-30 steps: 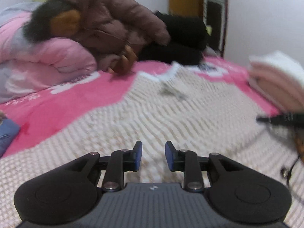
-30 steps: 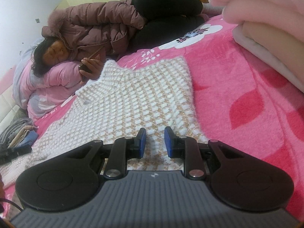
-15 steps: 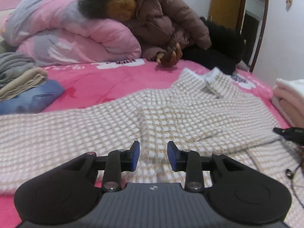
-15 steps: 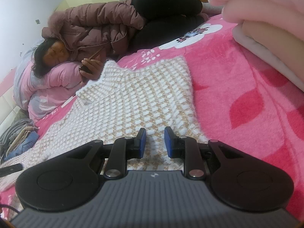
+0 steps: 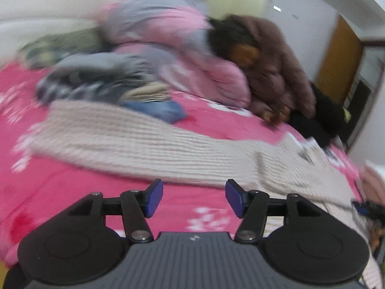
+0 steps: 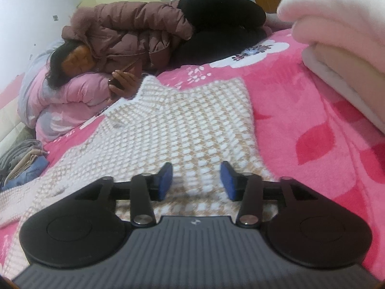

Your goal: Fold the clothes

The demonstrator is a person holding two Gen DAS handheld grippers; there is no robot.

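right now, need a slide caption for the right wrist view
Right gripper, its jaws opening, hovers over the hem of a checked knit sweater spread on a pink floral blanket.

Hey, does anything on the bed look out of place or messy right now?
Nothing damaged or spilled. The sweater lies flat on the blanket, one sleeve stretched out sideways, not yet folded. A person lies beyond it, touching nothing of it.

Sweater: chunky waffle knit, cream/tan, rough, matt. Bed blanket: pink plush fleece, soft nap, floral print. Person's jacket: quilted puffer, slight sheen. Folded stack on the right: fuzzy pale fleece. Right tongs: matt black plastic arms, ribbed grey body, blue rubbery pads, bright metal pivot pins; same on left tongs. Left-wrist view is motion-blurred.
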